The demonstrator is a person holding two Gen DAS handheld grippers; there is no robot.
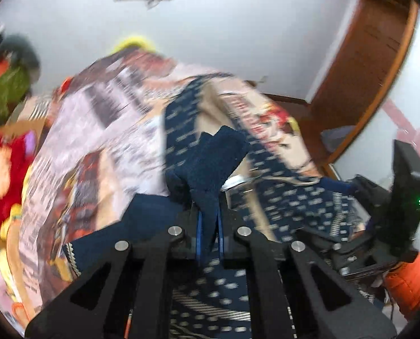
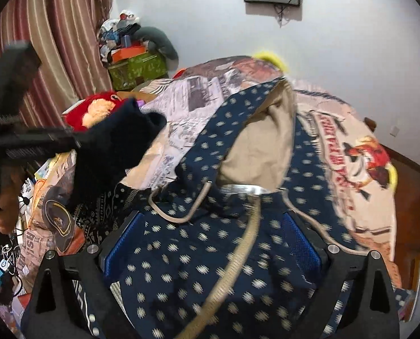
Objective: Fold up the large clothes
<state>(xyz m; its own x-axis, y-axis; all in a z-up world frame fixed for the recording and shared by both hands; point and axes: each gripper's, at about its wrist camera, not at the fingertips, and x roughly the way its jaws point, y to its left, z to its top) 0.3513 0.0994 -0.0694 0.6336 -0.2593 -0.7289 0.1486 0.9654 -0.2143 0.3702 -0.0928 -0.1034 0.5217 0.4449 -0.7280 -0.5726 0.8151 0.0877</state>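
Your left gripper (image 1: 210, 226) pinches a fold of the navy dotted garment (image 2: 210, 254), while your right gripper (image 2: 212, 243) stands spread, the cloth lying between its fingers.

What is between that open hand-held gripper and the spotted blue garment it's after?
Nothing visible. The right hand-held gripper is open, with the spotted navy garment lying directly between its blue pads on the patterned bedspread. The left hand-held gripper is already shut on a fold of the same garment.
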